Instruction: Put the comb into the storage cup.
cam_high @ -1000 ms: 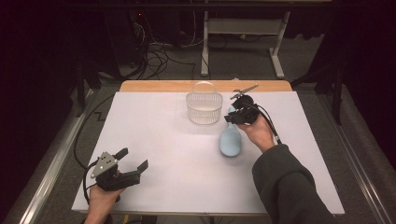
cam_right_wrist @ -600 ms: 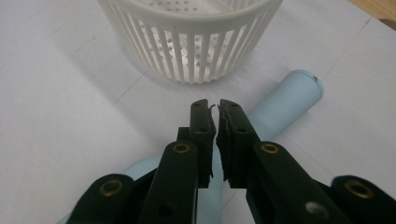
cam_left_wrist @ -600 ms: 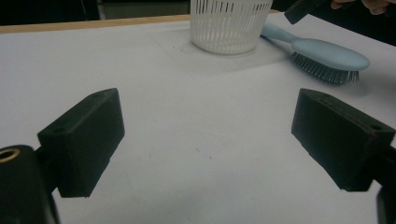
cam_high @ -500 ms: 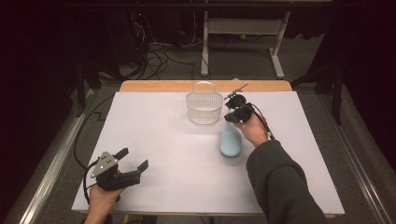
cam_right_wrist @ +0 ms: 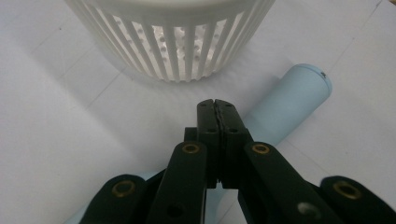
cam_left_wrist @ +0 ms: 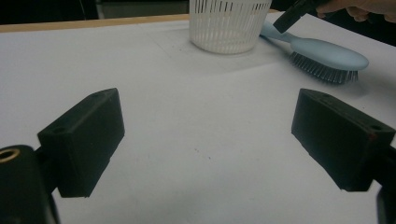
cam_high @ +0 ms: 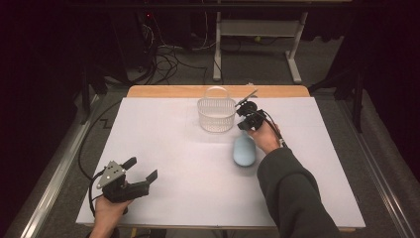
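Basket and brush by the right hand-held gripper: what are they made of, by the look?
Basket: looks like white moulded plastic, semi-gloss; thin even slats and a dotted base point to that.
Brush: pale blue body, smooth and matte, probably plastic; the handle end in the right gripper view shows a rounded moulded edge. Its bristles are dark, stiff-looking, likely synthetic, though that is unclear.

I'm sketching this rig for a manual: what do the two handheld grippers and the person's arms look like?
Both are black. The left gripper has blocky rectangular jaws, a grey three-cornered plate on top and a black cable trailing off. The right gripper has slim jaws on linked bars with brass-coloured rivets. The right arm wears a dark long sleeve.
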